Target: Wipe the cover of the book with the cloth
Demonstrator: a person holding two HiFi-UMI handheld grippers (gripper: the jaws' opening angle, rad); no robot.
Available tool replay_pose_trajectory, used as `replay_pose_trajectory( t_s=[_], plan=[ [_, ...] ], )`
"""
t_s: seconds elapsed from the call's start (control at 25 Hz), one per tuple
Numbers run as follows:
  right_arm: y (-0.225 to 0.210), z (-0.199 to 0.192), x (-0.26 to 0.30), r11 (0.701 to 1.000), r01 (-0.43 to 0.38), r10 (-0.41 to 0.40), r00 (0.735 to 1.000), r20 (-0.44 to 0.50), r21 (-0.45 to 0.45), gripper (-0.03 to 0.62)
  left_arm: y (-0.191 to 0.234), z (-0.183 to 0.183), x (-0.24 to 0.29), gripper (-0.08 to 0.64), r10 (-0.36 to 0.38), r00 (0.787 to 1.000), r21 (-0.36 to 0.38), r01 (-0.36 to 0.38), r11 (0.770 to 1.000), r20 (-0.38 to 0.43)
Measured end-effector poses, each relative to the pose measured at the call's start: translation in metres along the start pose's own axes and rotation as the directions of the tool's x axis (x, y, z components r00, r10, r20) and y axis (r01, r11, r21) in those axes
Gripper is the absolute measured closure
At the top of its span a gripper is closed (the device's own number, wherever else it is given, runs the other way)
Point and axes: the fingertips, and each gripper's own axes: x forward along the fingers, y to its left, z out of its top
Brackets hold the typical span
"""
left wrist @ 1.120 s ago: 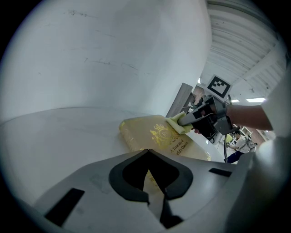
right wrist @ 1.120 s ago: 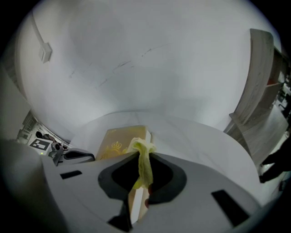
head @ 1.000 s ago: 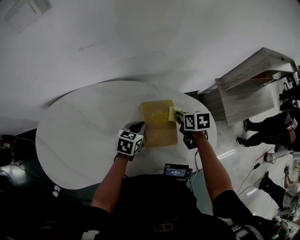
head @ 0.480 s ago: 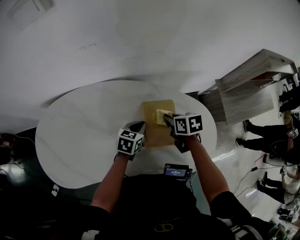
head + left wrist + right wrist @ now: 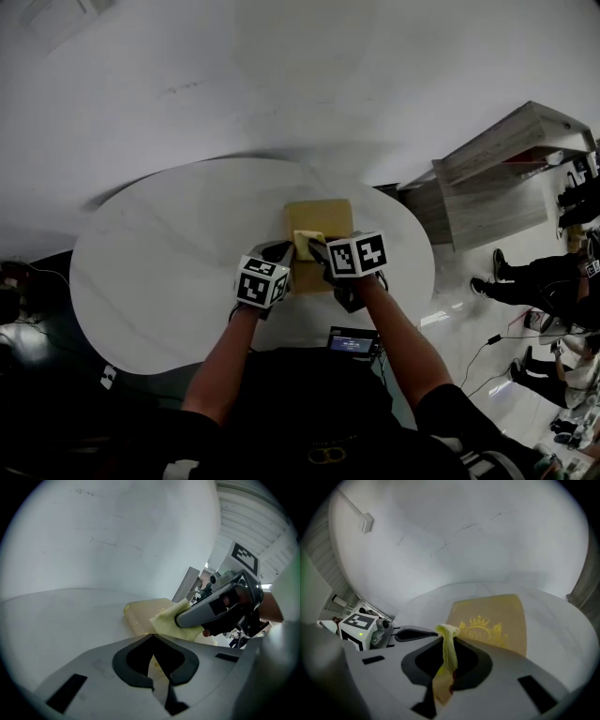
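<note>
White round table (image 5: 169, 272) | right tool (image 5: 448, 637) clamps yellow cloth (image 5: 171, 620) on crown-embossed book (image 5: 492, 616), lettering unreadable | left tool (image 5: 152, 637) closed

One book (image 5: 320, 213) and one cloth (image 5: 304, 243) (both yellow), one table (image 5: 159, 262), two hand-held grippers (image 5: 278, 252) (image 5: 316, 247).

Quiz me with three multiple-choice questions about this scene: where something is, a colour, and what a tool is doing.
1. The book lies: A in a drawer; B on the round white table; C on a chair.
2. The cloth is: A yellow; B blue; C red.
3. The right gripper has its jaws: A wide open and empty; B shut on a pen; C shut on the cloth.

Answers: 1 B, the head view shows it flat on the tabletop. 2 A, it looks pale yellow in both gripper views. 3 C, the cloth sits pinched between them.
</note>
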Motion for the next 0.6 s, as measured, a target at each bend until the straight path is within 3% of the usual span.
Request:
replay_pose_trajectory(
  t_s=[0.6],
  plan=[
    [-0.006,-0.009,0.013,0.999,0.032,-0.031,0.999,-0.020,0.014,0.505,0.001,-0.001,0.000,0.555,0.002,1.000,-0.002,-0.002,1.000,-0.007]
  ],
)
